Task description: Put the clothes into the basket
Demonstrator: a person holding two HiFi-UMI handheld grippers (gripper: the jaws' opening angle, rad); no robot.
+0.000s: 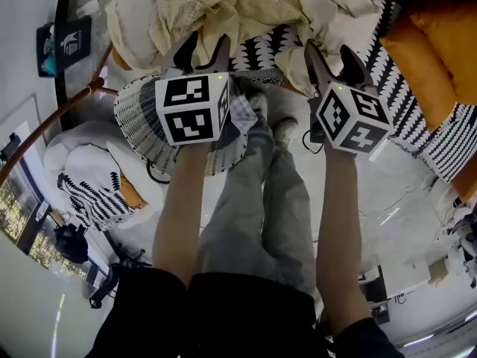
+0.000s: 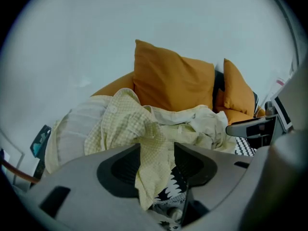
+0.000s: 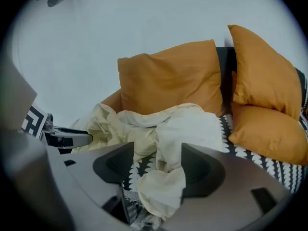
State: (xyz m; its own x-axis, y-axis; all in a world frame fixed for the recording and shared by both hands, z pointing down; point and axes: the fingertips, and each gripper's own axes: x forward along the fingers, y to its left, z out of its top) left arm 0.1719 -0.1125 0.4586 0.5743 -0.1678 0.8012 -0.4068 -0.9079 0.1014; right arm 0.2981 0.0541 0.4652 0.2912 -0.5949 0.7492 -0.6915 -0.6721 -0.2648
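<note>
We've got both claws spread open, nothing pinched. The left gripper has a yellow checked shirt showing in its gap, and the right gripper has a cream garment. The clothes pile sits on the sofa against orange cushions, near the striped basket.

No words or numbers can be read; black-and-white square markers are carried on the left cube and right cube, and white print on a dark card cannot be made out
</note>
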